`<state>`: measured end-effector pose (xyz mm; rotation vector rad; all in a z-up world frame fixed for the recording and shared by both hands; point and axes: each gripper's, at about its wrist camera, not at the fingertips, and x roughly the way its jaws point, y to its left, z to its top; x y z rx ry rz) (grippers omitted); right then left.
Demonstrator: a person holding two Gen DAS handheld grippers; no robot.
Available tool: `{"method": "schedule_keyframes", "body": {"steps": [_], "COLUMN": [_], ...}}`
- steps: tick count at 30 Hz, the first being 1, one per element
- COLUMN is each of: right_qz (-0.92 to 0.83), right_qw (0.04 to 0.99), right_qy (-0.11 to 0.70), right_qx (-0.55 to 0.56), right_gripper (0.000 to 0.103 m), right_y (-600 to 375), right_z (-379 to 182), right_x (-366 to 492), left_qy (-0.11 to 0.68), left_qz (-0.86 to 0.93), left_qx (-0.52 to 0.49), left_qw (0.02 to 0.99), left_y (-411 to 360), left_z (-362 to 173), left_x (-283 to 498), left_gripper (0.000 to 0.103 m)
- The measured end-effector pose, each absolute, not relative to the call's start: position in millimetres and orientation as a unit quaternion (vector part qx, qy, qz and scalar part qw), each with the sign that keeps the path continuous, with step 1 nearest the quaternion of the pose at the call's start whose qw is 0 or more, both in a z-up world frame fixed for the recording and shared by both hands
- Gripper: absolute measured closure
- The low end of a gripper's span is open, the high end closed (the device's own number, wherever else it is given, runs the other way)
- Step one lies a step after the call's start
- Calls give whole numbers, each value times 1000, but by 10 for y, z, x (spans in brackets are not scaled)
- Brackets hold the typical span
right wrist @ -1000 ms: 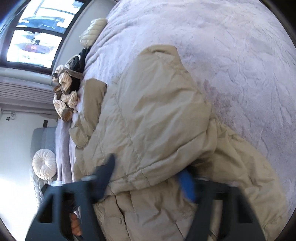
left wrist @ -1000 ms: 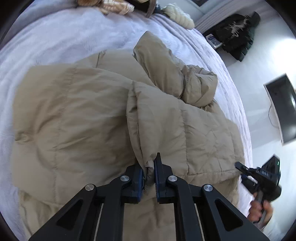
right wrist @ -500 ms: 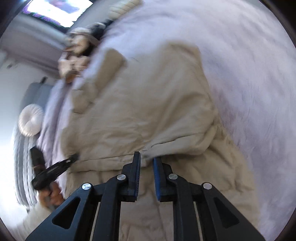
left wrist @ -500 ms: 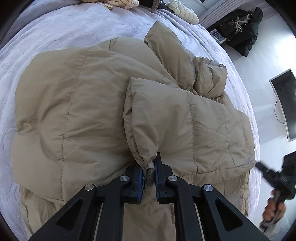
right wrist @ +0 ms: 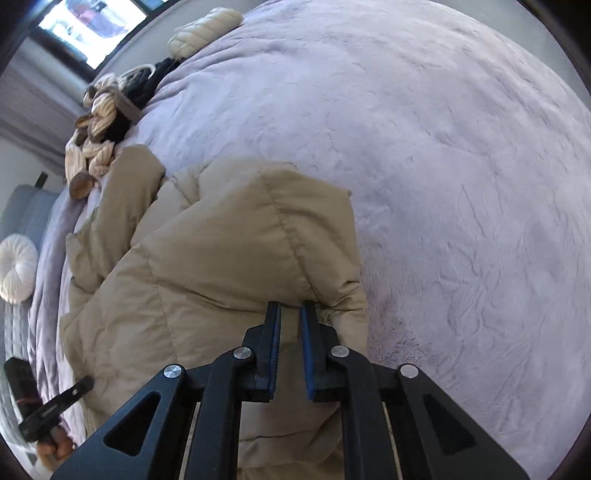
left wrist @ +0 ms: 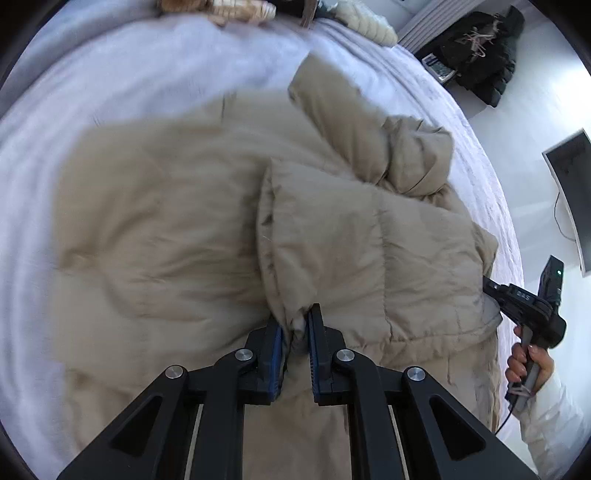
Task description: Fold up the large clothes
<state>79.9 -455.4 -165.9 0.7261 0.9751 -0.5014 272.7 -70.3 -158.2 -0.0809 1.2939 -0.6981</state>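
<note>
A large beige puffer jacket point(left wrist: 166, 240) lies spread on a lilac bed cover point(left wrist: 147, 66), its right half folded over the middle. My left gripper point(left wrist: 295, 317) is shut on a bunched bit of that folded flap's near edge. In the right wrist view the jacket point(right wrist: 221, 240) lies ahead on the bed cover point(right wrist: 443, 147). My right gripper point(right wrist: 290, 308) has its tips at the folded edge. Its jaws are narrow and closing, with no fabric pinched between the pads. The right gripper point(left wrist: 487, 286) also shows at the jacket's right side, held by a hand.
A heap of knitted clothes point(right wrist: 99, 122) and a cream quilted garment point(left wrist: 369, 26) lie at the bed's far edge. Black clothing point(left wrist: 480, 55) sits on furniture beyond the bed, with a dark screen point(left wrist: 569, 192) on the wall. A round white cushion point(right wrist: 16, 266) lies off the bed.
The right gripper's jaws went from spread wide around the jacket to nearly together, and it swung along the jacket's edge. The left gripper kept its hold on the flap.
</note>
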Motion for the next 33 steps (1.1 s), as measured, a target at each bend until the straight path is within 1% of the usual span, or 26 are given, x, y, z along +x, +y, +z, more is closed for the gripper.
{"method": "schedule_keyframes", "body": {"steps": [3, 6, 9, 11, 14, 17, 23, 25, 30, 33], "right_qz": [-234, -236, -242, -246, -246, -247, -254, -247, -242, -235], "right_qw": [796, 797, 798, 801, 808, 812, 807, 810, 811, 809], "right_qy": [459, 459, 460, 465, 470, 470, 466, 462, 448, 451], "right_qx": [319, 314, 305, 287, 256, 243, 260, 263, 288, 296], "right_gripper": [90, 90, 90, 90, 90, 90, 89, 87, 67, 65], "right_y": [-4513, -4497, -4472, -4423, -4383, -4386, -4396, -4378, -4312, -4228], "right_z": [-1635, -1626, -1626, -1626, -1629, -1644, -1513, -1415, -1194, -1124], "right_x": [819, 805, 812, 868, 879, 866, 789, 736, 482, 329], "left_qy": [562, 551, 550, 563, 581, 582, 581, 576, 565, 567], "left_qz": [-321, -342, -333, -295, -288, -287, -269, -260, -244, -231], "left_qx": [-26, -37, -2, 30, -5, -5, 7, 16, 50, 55], "left_qw": [762, 760, 766, 771, 761, 761, 768, 775, 787, 789], "left_y": [-627, -698, -922, -1015, -942, -967, -965, -962, -920, -870], "left_z": [-1333, -1242, -1412, -1698, -1934, -1947, -1806, -1715, -1490, -1410], "left_x": [2697, 2685, 2664, 2719, 2813, 2845, 2808, 2784, 2585, 2462], "left_gripper": [91, 91, 91, 91, 91, 91, 91, 91, 91, 91]}}
